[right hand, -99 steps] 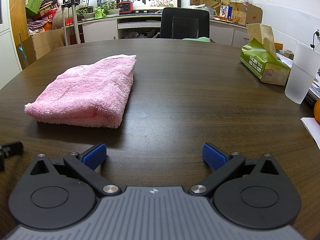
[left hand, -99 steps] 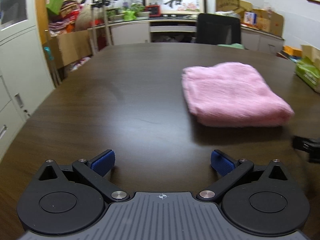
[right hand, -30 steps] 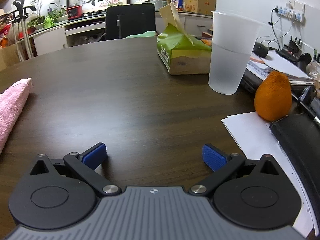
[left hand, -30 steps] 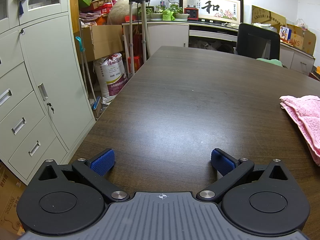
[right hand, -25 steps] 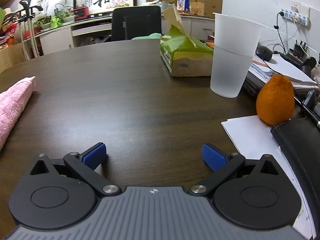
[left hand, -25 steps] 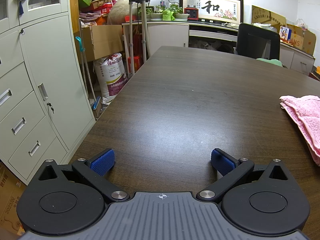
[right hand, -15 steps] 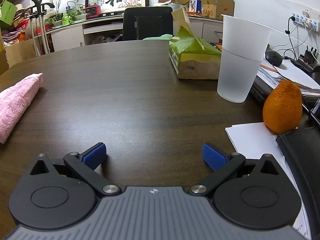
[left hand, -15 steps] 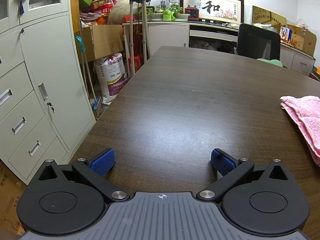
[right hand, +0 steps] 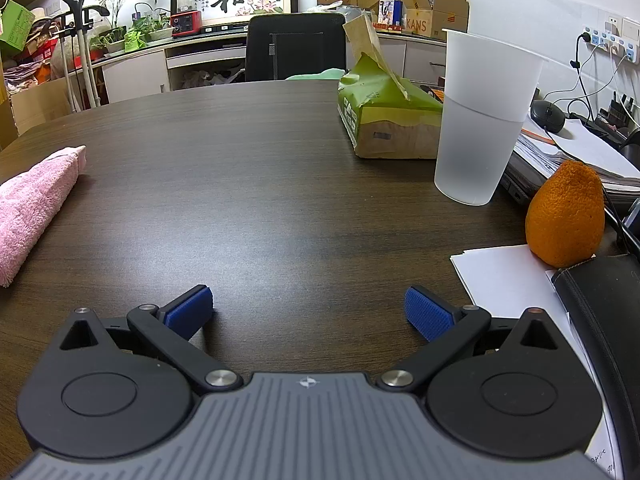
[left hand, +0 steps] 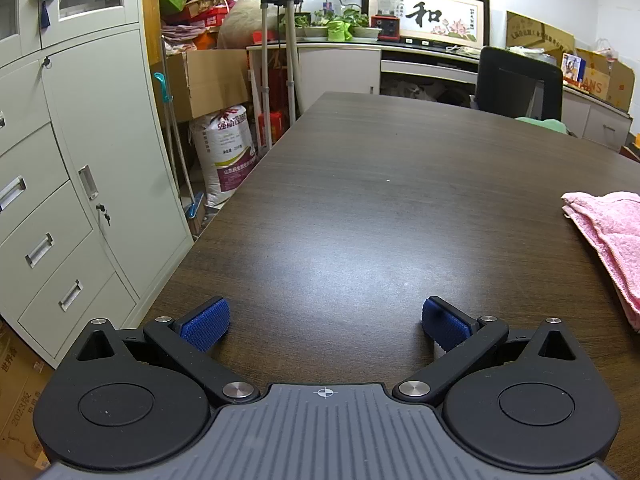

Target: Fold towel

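Observation:
The pink towel (left hand: 612,236) lies folded on the dark wooden table (left hand: 380,200), at the right edge of the left wrist view. It also shows at the left edge of the right wrist view (right hand: 32,200). My left gripper (left hand: 324,322) is open and empty, low over the table's left part, well left of the towel. My right gripper (right hand: 308,312) is open and empty, low over the table, well right of the towel.
A green tissue box (right hand: 384,120), a frosted plastic cup (right hand: 480,120), an orange fruit (right hand: 566,216), white papers (right hand: 504,276) and a black case (right hand: 600,320) stand on the right. Grey cabinets (left hand: 60,200) flank the table's left edge. A black chair (right hand: 296,52) stands at the far end.
Since 3.3 s ago both grippers have swung outward away from the towel. In the last second the right gripper has turned slightly back left; the left has not moved.

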{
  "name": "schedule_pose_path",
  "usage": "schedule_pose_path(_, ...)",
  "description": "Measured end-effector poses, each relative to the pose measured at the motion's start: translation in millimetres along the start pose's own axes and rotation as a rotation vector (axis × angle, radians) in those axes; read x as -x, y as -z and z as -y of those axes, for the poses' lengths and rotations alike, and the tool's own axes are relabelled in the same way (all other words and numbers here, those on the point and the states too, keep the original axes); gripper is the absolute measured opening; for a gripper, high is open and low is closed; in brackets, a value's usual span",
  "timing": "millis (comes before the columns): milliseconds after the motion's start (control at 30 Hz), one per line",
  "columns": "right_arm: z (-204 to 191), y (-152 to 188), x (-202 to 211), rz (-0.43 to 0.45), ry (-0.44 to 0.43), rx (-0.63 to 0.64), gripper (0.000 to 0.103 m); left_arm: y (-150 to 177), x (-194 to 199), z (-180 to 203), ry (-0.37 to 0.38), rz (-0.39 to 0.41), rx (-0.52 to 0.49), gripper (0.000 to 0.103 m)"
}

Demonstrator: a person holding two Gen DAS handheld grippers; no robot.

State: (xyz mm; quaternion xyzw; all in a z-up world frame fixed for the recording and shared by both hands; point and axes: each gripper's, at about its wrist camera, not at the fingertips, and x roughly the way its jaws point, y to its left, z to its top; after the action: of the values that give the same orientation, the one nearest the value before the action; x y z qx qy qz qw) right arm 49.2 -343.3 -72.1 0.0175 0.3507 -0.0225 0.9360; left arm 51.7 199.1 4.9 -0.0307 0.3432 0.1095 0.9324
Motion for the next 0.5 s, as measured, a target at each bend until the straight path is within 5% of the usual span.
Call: schedule_pose_path(500, 0.1, 0.0, -0.4, 0.000, 0.000, 0.000, 0.103, -1.1, -0.9, 1.3, -0.001, 0.000, -0.002, 0.103)
